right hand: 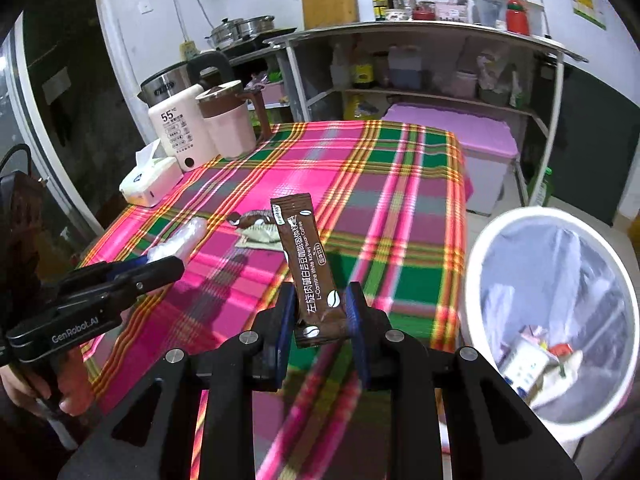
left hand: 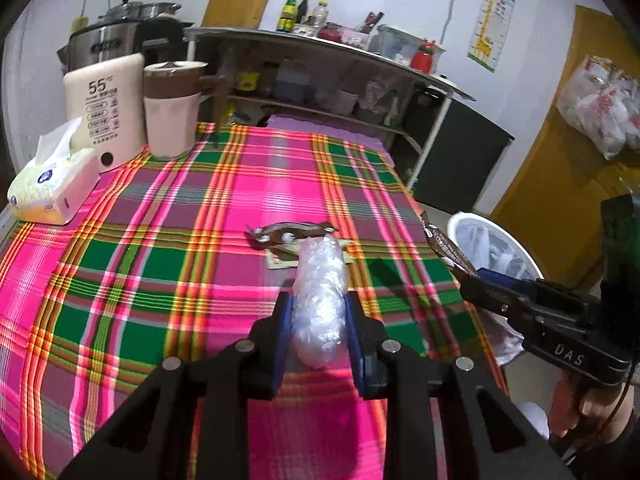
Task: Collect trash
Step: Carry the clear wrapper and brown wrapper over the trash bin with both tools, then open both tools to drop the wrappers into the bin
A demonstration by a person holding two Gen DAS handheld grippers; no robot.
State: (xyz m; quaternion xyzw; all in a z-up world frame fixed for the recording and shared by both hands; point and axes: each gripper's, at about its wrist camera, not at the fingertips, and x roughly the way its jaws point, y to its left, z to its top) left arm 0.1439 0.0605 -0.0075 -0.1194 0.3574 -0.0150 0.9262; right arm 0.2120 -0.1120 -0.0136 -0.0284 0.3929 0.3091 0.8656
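The left tool clamps a crumpled plastic wad; the right tool pinches a brown coffee sachet. Carry both over the lined bin at four o'clock of the counter, releasing only inside its rim.

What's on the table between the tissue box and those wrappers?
Nothing: in the left wrist view only bare plaid tablecloth runs from the tissue box to the leftover wrappers.

A crumpled clear plastic wrap sits clamped upright in the left gripper. A brown coffee sachet stands upright, pinched in the right gripper. Beyond both, a brown wrapper lies on a pale flat wrapper. A white lined bin stands right of the right gripper.
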